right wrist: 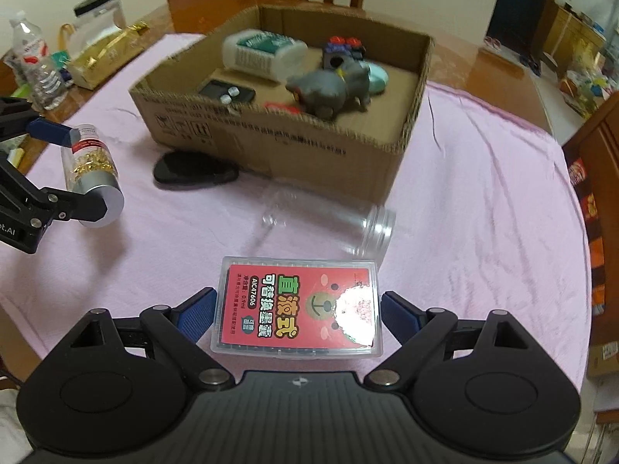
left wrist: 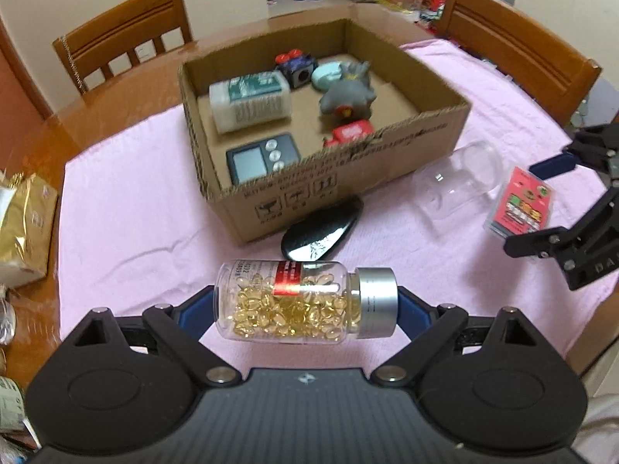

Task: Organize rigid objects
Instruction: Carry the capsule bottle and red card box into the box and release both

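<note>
My left gripper [left wrist: 305, 305] is shut on a clear bottle of yellow capsules [left wrist: 294, 301] with a silver cap, held sideways above the pink cloth; it also shows in the right wrist view [right wrist: 91, 174]. My right gripper [right wrist: 298, 309] is open around a clear flat case with a red label [right wrist: 298, 305], which lies on the cloth; the right finger stands apart from it. The case also shows in the left wrist view [left wrist: 522, 205]. The cardboard box [left wrist: 348, 178] holds several objects: a white bottle [left wrist: 249, 100], a grey figurine [left wrist: 348, 92], a timer [left wrist: 263, 156].
An empty clear jar [right wrist: 329, 218] lies on its side before the box. A black oval stone [left wrist: 323, 230] lies against the box front. Wooden chairs [left wrist: 123, 34] stand behind the table. A gold packet [right wrist: 104, 54] and water bottles [right wrist: 36, 65] sit at the left edge.
</note>
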### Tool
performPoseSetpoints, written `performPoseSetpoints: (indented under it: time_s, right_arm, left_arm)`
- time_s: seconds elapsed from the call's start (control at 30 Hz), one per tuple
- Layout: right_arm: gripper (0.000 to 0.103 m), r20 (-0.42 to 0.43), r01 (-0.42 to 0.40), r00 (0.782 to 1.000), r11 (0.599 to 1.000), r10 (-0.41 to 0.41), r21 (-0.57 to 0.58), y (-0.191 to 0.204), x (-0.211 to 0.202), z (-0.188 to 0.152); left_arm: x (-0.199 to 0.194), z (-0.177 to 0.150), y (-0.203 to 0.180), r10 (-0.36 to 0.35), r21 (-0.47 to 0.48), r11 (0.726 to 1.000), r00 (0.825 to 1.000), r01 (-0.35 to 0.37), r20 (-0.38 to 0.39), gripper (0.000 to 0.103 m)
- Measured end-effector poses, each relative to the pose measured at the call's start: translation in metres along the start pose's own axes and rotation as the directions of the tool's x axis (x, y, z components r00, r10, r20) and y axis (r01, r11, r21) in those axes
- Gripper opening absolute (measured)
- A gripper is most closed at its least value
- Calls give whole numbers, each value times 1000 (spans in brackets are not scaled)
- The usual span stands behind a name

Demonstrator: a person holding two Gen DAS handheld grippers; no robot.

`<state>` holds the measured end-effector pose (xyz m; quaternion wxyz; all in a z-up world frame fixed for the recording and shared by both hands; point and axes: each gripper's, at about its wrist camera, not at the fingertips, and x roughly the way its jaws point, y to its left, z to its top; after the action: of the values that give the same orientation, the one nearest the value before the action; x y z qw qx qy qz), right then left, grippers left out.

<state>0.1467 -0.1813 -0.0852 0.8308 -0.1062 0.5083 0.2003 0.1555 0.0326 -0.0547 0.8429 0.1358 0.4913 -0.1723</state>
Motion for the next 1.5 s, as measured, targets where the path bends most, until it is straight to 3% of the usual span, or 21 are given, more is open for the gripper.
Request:
performPoseSetpoints:
  time_s: [0.3, 0.5, 0.77, 0.93, 1.13, 1.2, 1.5]
  right_arm:
    - [93, 87, -21, 996, 998, 25, -52, -3, -35, 31]
    - [93, 153, -6, 988, 997, 18, -81, -8, -47, 57]
    - [93, 191, 14, 982, 996, 4, -93, -17, -37, 93]
    - [93, 172, 4, 985, 997, 10, -81, -24, -15, 111]
    - [94, 157, -5, 988, 999, 12, -47, -34, 5, 119]
    - [102, 157, -8, 988, 1000, 12, -24, -38, 11, 119]
    - [103, 165, -31, 986, 997, 20, 64, -50, 7, 117]
  left_arm:
    - [-32, 39, 2, -15, 31, 999, 994, 12, 110, 93]
    - [-17, 78, 1, 0, 37, 999, 986, -6, 165, 93]
    - [16, 115, 8, 28, 19, 999, 988, -31, 153, 93]
    - [31, 142, 21, 43, -11, 999, 987, -42, 157, 93]
    - [49, 172, 28, 54, -25, 998, 986, -50, 155, 93]
    - [56, 180, 30, 58, -29, 998, 987, -54, 148, 93]
    - [90, 205, 43, 86, -60, 995, 990, -79, 109, 93]
